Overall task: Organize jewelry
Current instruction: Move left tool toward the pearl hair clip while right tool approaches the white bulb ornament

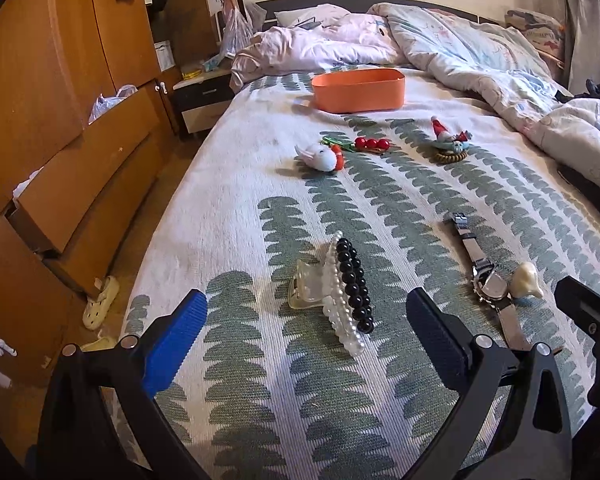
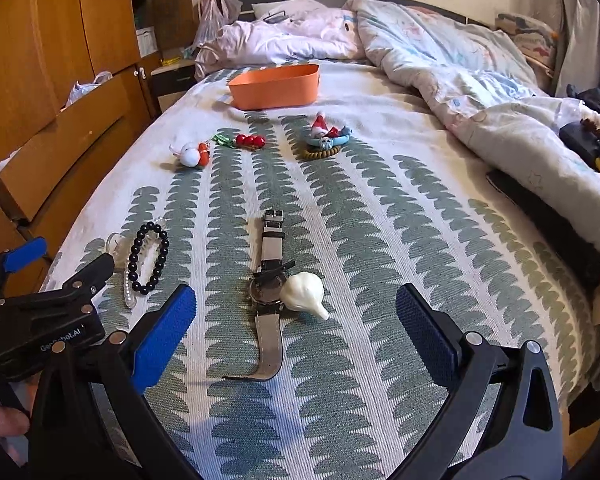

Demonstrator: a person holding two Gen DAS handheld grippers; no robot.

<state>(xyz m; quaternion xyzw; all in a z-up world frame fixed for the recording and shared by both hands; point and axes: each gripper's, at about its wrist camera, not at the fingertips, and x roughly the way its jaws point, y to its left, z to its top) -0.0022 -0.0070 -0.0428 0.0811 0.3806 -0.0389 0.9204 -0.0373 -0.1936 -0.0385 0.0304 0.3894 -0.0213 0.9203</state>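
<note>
Jewelry lies scattered on a bed with a green leaf-pattern cover. Straight ahead of my open left gripper [image 1: 306, 316] lie a black bead bracelet [image 1: 355, 284], a pearl strand [image 1: 342, 308] and a clear hair claw [image 1: 306, 288]. My right gripper [image 2: 296, 314] is open too, with a wristwatch [image 2: 269, 280] and a white shell-like piece [image 2: 305, 290] lying just beyond its fingertips. Farther up the bed are a white plush charm [image 1: 320, 157], a red bead clip [image 1: 372, 144] and a Santa trinket [image 1: 449, 140]. An orange bin [image 1: 358, 90] stands behind them.
A rumpled duvet [image 1: 480, 60] covers the bed's far end and right side. Orange wooden drawers [image 1: 80, 168] and a nightstand [image 1: 202, 100] line the left wall. Slippers [image 1: 100, 304] lie on the floor beside the bed. Dark items [image 2: 588, 144] rest at the right edge.
</note>
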